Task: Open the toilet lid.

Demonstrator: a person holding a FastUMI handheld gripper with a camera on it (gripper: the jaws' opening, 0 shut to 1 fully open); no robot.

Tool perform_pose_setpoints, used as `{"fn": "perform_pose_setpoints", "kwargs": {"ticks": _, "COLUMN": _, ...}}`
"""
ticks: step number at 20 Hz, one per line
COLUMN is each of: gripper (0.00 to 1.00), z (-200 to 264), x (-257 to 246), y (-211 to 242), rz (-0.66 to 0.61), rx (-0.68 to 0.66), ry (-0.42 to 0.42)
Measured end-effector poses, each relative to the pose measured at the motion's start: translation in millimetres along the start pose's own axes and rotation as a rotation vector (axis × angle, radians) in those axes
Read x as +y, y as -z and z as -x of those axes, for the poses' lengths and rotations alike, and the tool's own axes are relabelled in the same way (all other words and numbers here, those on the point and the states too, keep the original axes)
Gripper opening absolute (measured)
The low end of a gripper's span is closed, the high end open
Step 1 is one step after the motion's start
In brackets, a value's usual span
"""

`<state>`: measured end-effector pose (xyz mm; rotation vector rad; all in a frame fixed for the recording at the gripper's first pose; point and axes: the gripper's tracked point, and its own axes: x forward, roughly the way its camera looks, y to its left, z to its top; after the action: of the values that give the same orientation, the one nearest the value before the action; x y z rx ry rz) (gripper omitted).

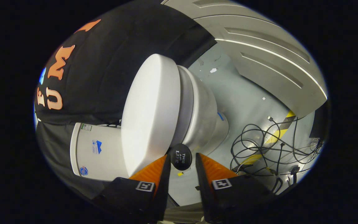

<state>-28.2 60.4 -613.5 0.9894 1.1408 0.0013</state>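
Pale grey smooth floor (244, 102), scuffed, with small white flecks. Tangle of thin black cables (259, 146) lying loose on it, one ending in a small plug. Strip of yellow-and-black striped hazard tape (278, 132) stuck to the floor beneath the cables. Grey panelled door or wall panel (259, 49) with raised rails beyond. Small yellow scrap (180, 174) on the floor, possibly tape.

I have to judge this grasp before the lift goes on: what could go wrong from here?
1. The gripper is open around the small black round tab at the toilet lid edge; a shallow bite could slip off.
2. Loose cables lie on the floor beside the toilet, a snag hazard.
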Motion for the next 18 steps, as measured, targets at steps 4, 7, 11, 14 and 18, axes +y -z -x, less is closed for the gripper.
{"fn": "perform_pose_setpoints", "kwargs": {"ticks": 4, "gripper": 0.47, "z": -3, "x": 5, "y": 2, "rz": 0.008, "rx": 0.022, "ry": -0.018}}
{"fn": "perform_pose_setpoints", "kwargs": {"ticks": 7, "gripper": 0.38, "z": -1, "x": 6, "y": 5, "rz": -0.02, "rx": 0.039, "ry": -0.037}}
{"fn": "perform_pose_setpoints", "kwargs": {"ticks": 11, "gripper": 0.33, "z": 2, "x": 7, "y": 2, "rz": -0.035, "rx": 0.029, "ry": -0.057}}
{"fn": "perform_pose_setpoints", "kwargs": {"ticks": 14, "gripper": 0.26, "z": 8, "x": 11, "y": -2, "rz": -0.049, "rx": 0.028, "ry": -0.088}}
{"fn": "perform_pose_setpoints", "kwargs": {"ticks": 18, "gripper": 0.1, "z": 9, "x": 14, "y": -7, "rz": -0.056, "rx": -0.009, "ry": -0.085}}
